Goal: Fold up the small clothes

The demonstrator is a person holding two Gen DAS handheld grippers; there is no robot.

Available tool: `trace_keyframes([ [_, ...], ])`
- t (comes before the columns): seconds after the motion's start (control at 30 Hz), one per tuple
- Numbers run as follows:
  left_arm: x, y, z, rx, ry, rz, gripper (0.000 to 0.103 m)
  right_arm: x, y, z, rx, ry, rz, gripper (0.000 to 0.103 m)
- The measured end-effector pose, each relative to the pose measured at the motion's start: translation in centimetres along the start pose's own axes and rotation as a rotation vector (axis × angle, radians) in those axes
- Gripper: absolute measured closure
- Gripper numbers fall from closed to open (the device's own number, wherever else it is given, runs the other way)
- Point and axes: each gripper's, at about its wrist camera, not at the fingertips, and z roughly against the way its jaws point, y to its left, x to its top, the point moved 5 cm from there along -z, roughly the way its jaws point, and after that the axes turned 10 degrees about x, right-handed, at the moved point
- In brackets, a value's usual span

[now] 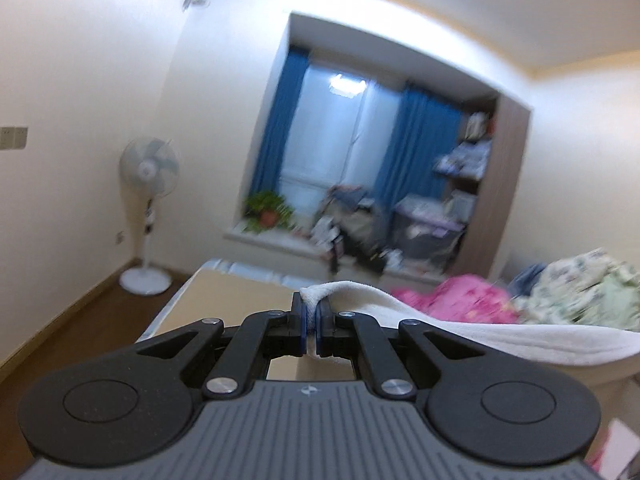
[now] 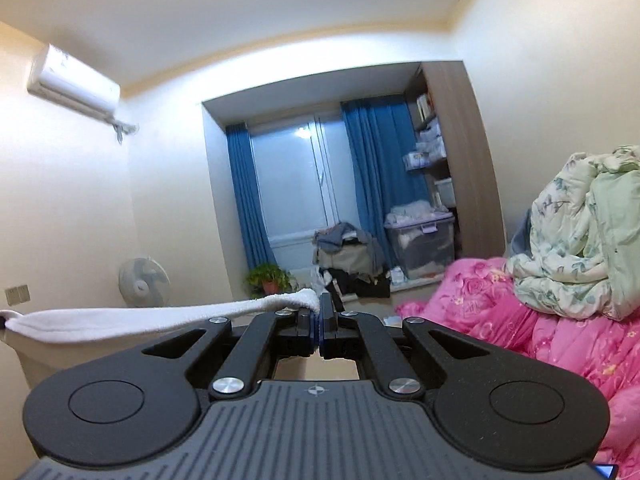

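A white terry cloth (image 1: pixel 460 326) hangs stretched between my two grippers, lifted above the tan bed surface (image 1: pixel 228 300). My left gripper (image 1: pixel 311 312) is shut on one corner of the cloth, which runs off to the right. My right gripper (image 2: pixel 319 316) is shut on the other corner, and the cloth (image 2: pixel 132 320) runs off to the left to the left gripper's tip at the frame edge. The cloth sags a little in the middle. Its lower part is hidden behind the grippers.
A pink quilt (image 2: pixel 520 320) and a pale green floral quilt (image 2: pixel 580 232) are piled on the right. A standing fan (image 1: pixel 149 216) is by the left wall. A window ledge with a plant (image 1: pixel 268 210), clothes and a storage box (image 2: pixel 424 244) lies ahead.
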Motion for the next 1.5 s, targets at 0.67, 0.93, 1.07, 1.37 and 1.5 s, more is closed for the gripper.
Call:
trace_keyframes([
  [0.67, 5.7, -4.5, -16.2, 0.171, 0.025, -0.011, 0.099, 0.9, -2.3, -19.2, -0.064, -0.012, -0.07, 0.102],
  [0.93, -20.7, 1.1, -18.1, 0.26, 0.362, -0.167, 0.099, -22.4, -3.8, -14.1, -0.083, 0.352, -0.06, 0.102],
  [1.07, -35.2, 6.0, -18.4, 0.326, 0.612, -0.2, 0.099, -36.4, -4.1, -10.5, -0.136, 0.571, -0.127, 0.102],
  [1.37, -45.3, 9.2, -15.5, 0.338, 0.731, -0.267, 0.099, -48.5, -1.4, -3.1, -0.202, 0.751, -0.192, 0.102],
  [1.5, -44.4, 7.9, -14.0, 0.311, 0.707, -0.278, 0.099, -47.6, -1.9, -2.3, -0.194, 0.749, -0.197, 0.102],
])
